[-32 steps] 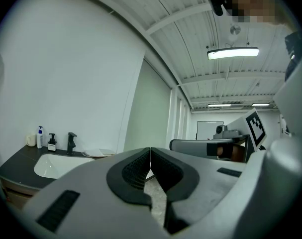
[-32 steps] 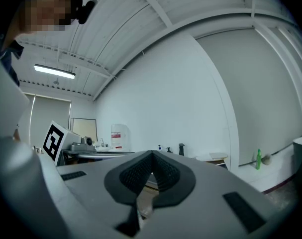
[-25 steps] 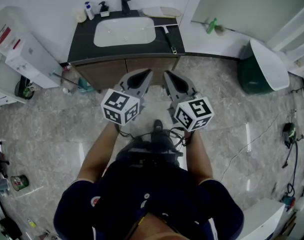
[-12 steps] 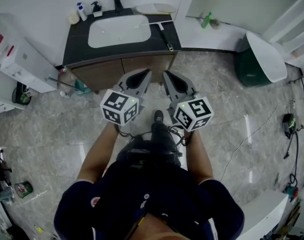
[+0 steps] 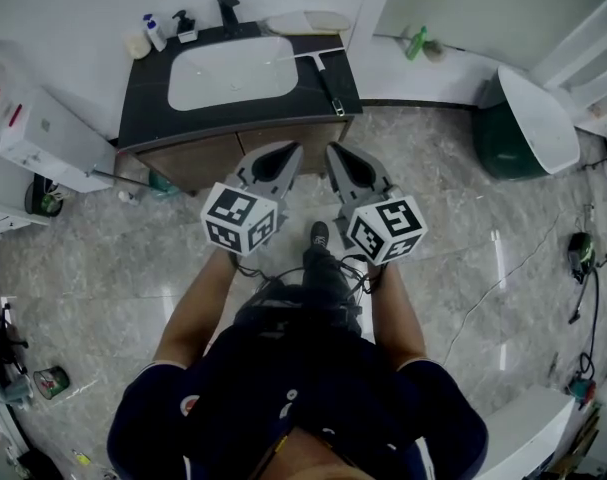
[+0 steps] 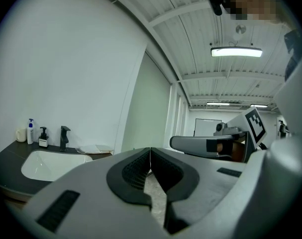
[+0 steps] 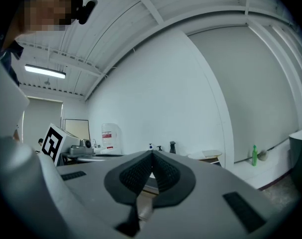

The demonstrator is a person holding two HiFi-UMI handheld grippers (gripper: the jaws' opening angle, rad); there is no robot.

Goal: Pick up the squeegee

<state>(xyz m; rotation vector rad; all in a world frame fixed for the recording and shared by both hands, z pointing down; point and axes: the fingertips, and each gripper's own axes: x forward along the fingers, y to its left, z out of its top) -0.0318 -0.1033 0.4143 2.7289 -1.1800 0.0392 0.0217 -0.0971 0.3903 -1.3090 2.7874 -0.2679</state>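
Short of the vanity (image 5: 148, 100), left gripper (image 5: 290, 150) and right gripper (image 5: 334, 152) point level; jaws pressed together, empty.

My left grey plastic two-jaw gripper (image 5: 289, 152) and my right grey plastic two-jaw gripper (image 5: 335, 152) sit side by side ahead of my chest, both pointing level toward twelve o'clock, tips near each other but apart. Each has its jaws closed together with nothing between them. My bare left forearm (image 5: 196, 303) reaches up from seven o'clock and my bare right forearm (image 5: 398, 308) from five o'clock.
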